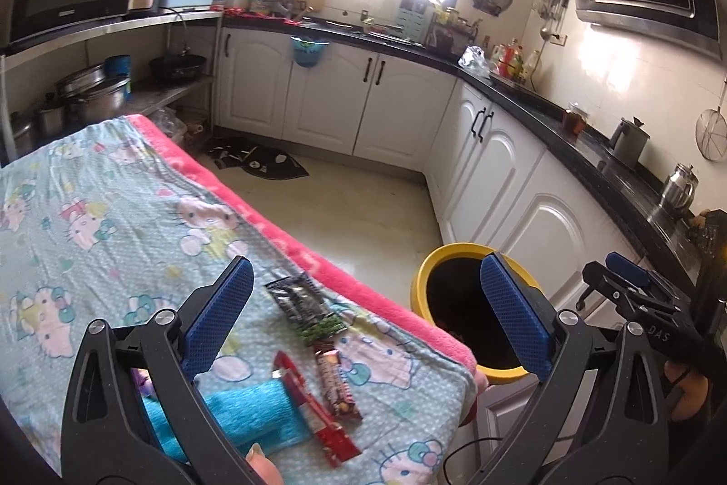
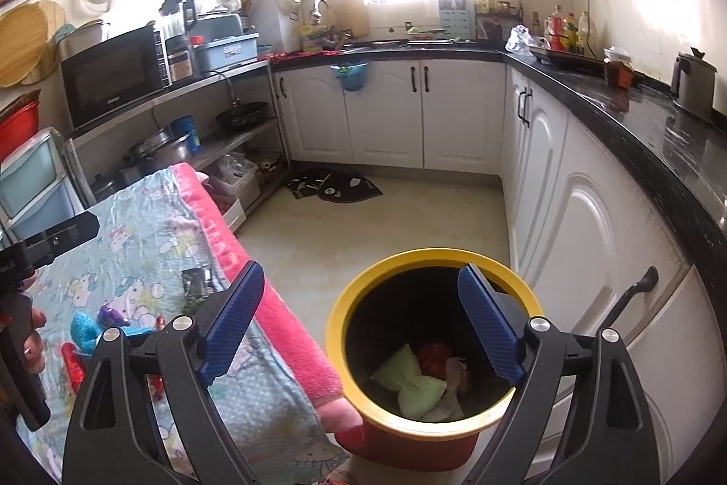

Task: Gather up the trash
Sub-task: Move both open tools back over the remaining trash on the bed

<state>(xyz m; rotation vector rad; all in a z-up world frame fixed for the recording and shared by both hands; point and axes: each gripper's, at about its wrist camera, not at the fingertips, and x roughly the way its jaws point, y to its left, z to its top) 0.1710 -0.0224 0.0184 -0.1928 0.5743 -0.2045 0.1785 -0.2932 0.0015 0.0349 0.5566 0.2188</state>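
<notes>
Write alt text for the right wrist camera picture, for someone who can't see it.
An open two-finger gripper with blue pads, nothing between them, hangs above a yellow-rimmed bin holding pale green wrappers and other scraps. To the left is a table under a cartoon-cat cloth with wrappers on it; behind, a kitchen with white cabinets.

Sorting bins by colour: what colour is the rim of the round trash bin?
Yellow rim, clearest in the right wrist view.

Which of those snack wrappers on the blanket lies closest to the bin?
The black-and-green foil wrapper, nearest the pink blanket edge beside the yellow-rimmed bin; both red wrappers lie farther back.
</notes>
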